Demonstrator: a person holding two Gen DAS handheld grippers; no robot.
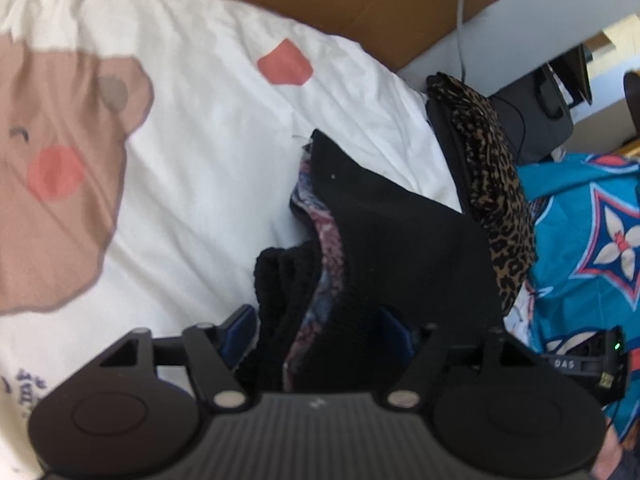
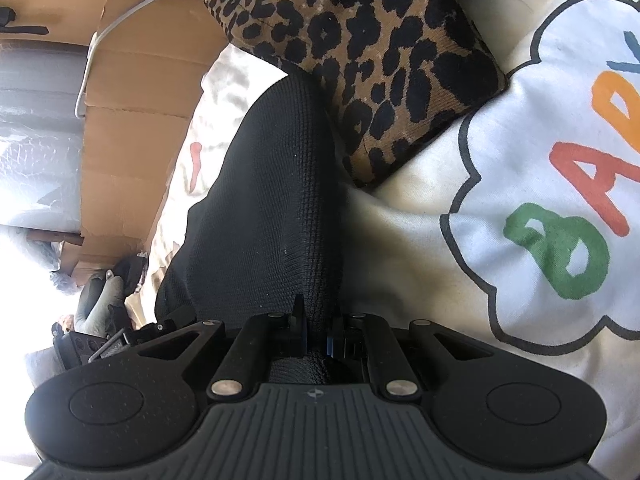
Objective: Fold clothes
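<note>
Black knit garment pinched in our right claw, nearly closed, our left claw wide around bunched black cloth, both angled down over bed cover.

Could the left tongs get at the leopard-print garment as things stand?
Probably not directly. The left tongs stand wide with the bunched black garment between them, and it lies between them and the leopard-print garment. The right tongs are shut on that black garment.

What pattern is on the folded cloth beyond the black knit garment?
Leopard print, black spots on tan folded cloth; clearest in the right wrist view.
</note>
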